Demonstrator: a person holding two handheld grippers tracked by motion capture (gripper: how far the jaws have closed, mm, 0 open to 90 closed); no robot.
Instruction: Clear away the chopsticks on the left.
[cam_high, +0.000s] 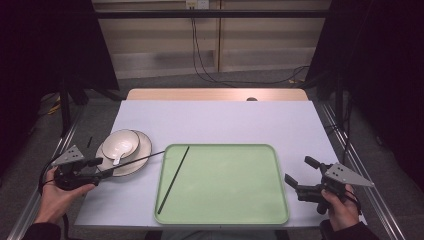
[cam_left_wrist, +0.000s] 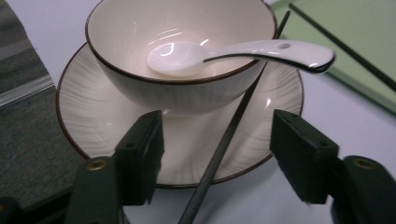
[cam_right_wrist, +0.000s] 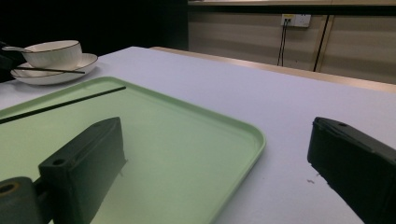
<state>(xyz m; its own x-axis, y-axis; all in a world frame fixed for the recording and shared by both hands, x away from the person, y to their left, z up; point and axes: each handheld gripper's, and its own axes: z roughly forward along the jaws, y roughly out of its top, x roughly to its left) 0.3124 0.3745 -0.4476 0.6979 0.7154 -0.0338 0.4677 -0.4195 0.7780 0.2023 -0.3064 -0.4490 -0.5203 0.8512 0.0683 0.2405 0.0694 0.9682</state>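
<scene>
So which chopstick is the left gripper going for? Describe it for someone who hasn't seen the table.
Start at the green tray, then look left to the white plate holding a bowl. The chopstick lies slanted across that plate's rim, between the left gripper's jaws, unlike its twin, which lies inside the tray.

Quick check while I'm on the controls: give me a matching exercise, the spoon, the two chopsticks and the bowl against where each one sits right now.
Things:
1. spoon
2. bowl
3. chopstick across the plate rim
4. second chopstick

Places:
A. lying flat in the green tray
B. standing on the plate
C. between the open jaws of the left gripper, not yet pinched
D. resting in the bowl, handle over its rim

Pairs: 1-D, 2-B, 3-C, 4-A
</scene>
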